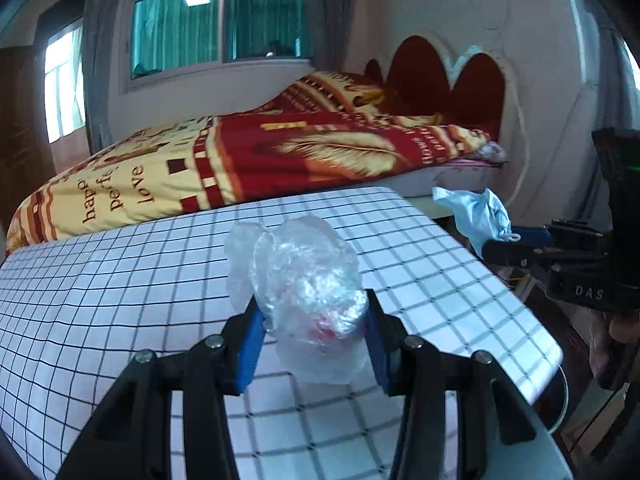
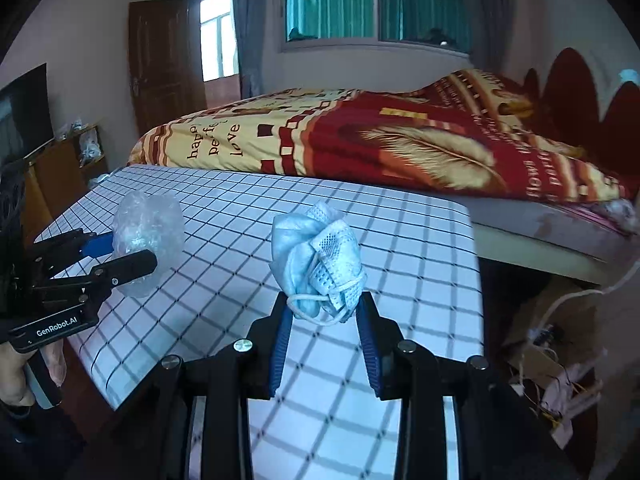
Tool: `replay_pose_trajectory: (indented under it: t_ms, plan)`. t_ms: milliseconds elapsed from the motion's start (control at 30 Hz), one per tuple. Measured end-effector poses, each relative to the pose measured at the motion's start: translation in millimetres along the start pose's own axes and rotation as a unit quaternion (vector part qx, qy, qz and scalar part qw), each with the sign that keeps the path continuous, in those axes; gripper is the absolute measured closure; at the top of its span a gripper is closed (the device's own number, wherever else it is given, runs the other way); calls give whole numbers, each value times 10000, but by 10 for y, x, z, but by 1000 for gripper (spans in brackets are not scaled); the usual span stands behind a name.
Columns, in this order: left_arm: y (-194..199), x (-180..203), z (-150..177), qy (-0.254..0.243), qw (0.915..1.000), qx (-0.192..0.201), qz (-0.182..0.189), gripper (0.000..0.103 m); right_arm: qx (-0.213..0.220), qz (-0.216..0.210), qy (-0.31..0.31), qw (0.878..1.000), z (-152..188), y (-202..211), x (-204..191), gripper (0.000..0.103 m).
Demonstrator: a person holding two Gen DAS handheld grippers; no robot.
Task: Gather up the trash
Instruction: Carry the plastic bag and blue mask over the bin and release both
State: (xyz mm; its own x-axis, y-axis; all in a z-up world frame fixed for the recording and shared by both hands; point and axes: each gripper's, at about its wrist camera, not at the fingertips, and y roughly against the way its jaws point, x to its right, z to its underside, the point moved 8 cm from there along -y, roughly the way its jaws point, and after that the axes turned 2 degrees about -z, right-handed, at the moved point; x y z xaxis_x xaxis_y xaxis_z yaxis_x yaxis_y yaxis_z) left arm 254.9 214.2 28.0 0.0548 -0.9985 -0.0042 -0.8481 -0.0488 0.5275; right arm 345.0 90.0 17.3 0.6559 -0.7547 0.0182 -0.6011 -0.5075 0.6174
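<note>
Two grippers are loaded. Left gripper (image 1: 314, 334) is closed partway on a crumpled clear plastic wrap (image 1: 304, 280), pads pressing its sides; right gripper (image 2: 324, 330) is closed narrowly on a crumpled blue face mask (image 2: 318, 264). Both items are held clear above the checked desk (image 2: 420, 260), beside the bed (image 2: 360, 148). Step in hand, judged: transport after pickup. No bin is visible; the next move calls for locating one and keeping both grips firm until release.

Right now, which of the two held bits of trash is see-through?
The crumpled plastic wrap in the left gripper; the right gripper holds an opaque blue face mask.
</note>
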Motion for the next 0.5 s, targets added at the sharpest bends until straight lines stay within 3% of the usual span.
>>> replay_pose_trajectory:
  t_ms: [233, 500]
  plan:
    - [295, 472, 93, 17, 9995, 141, 290, 56, 286, 246, -116, 9992, 277, 698, 74, 68]
    - [366, 1026, 231, -206, 9975, 103, 675, 56, 465, 508, -343, 9970, 663, 1242, 255, 68]
